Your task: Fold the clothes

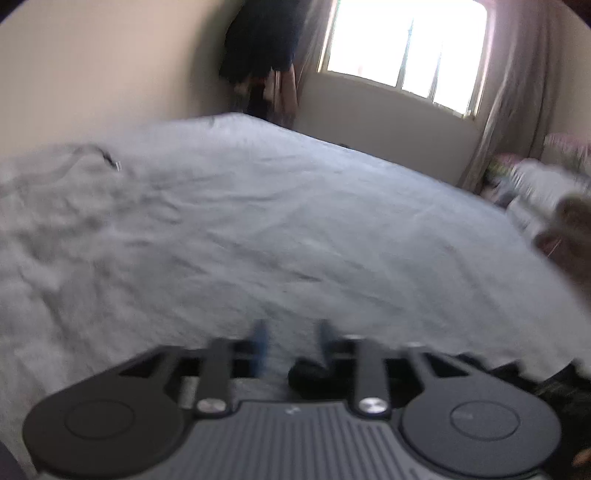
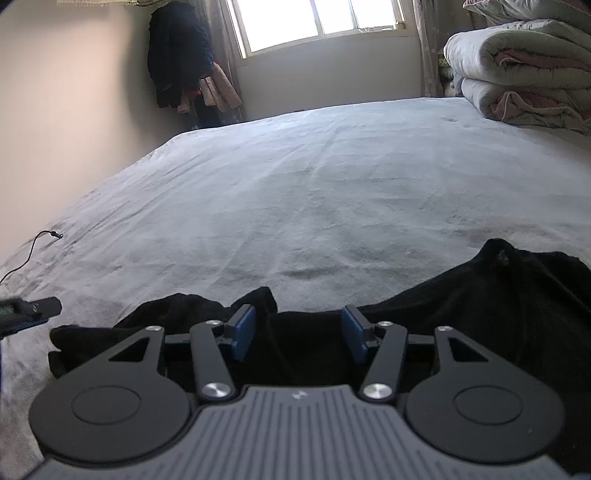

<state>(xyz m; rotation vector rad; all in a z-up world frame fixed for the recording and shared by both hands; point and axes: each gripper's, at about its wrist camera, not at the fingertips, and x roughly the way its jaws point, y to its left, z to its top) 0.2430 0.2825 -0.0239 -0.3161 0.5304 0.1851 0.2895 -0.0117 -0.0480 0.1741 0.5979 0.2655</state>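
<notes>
Lying crumpled at the bed's (image 2: pixel 332 177) near edge, the black garment (image 2: pixel 498 306) sits under the right gripper (image 2: pixel 298 332), whose blue pads (image 2: pixel 243 332) stand apart over the cloth. Left gripper (image 1: pixel 291 343), blurred, fingers apart, empty, above the sheet.

A home bedroom: a wide bed (image 2: pixel 332 177) under a pale grey cover is filling most of both views, with daylight streaming through a window (image 2: pixel 317 22) at the far wall. Curtains (image 1: pixel 517 92) are hanging on either side of the glass. Dark clothing (image 2: pixel 177 55) is hanging in the corner beside plain cream walls (image 2: pixel 66 110), and folded quilts (image 2: pixel 517 66) are sitting stacked at the bed's far right.
</notes>
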